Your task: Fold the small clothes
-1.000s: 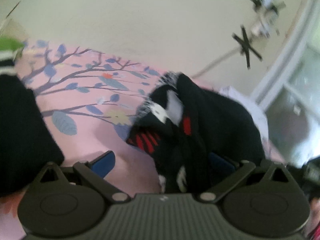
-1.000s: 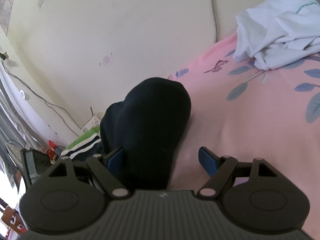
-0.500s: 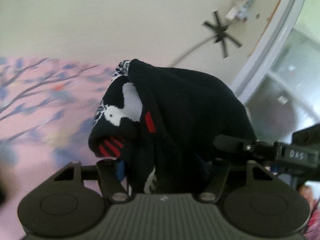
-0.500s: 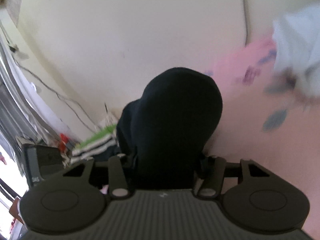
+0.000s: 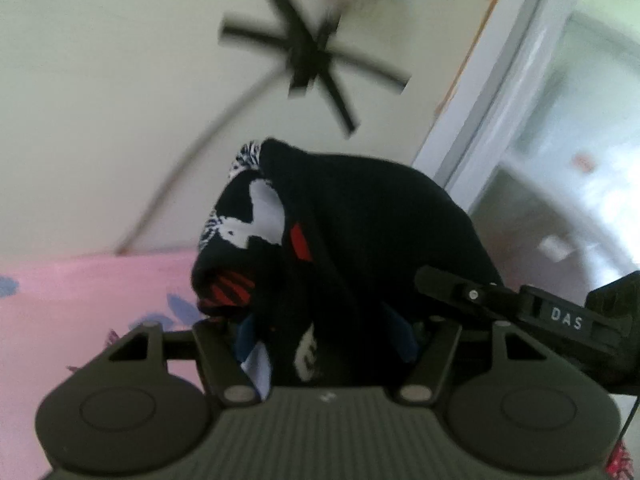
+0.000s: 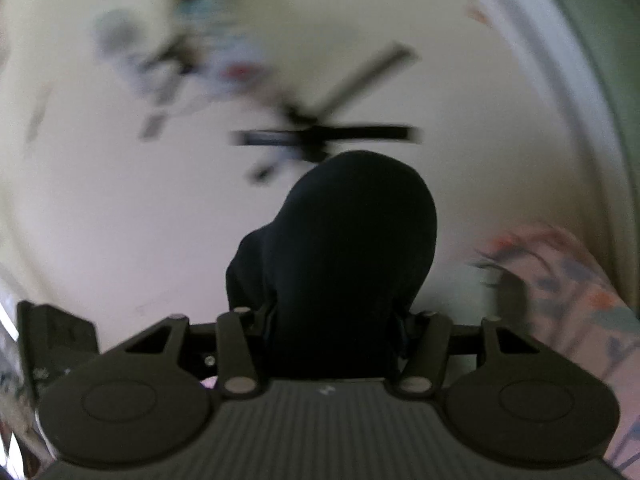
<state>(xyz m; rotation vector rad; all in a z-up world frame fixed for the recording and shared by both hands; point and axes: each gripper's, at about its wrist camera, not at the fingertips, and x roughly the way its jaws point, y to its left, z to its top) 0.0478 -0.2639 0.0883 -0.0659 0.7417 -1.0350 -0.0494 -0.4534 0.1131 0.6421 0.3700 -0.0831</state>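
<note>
A small black garment (image 5: 360, 232) with white and red patterning is bunched between the jaws of my left gripper (image 5: 324, 336), which is shut on it and holds it up in front of the wall. My right gripper (image 6: 332, 332) is shut on a plain black part of the garment (image 6: 352, 240), which rises in a rounded hump over the jaws. The right gripper's black body (image 5: 560, 320), marked DAS, shows just right of the cloth in the left wrist view. The fingertips of both grippers are hidden by cloth.
The pink bedsheet with blue leaves (image 5: 80, 292) lies low at the left in the left wrist view and at the right edge (image 6: 580, 304) in the right wrist view. Black tape crosses (image 5: 316, 56) and a cable sit on the cream wall. A white door frame (image 5: 500, 100) stands right.
Both grippers closed on the black garment, lifted it off the bed and tilted upward, so the views swung from the sheet to the wall. The right view also swung sideways.
</note>
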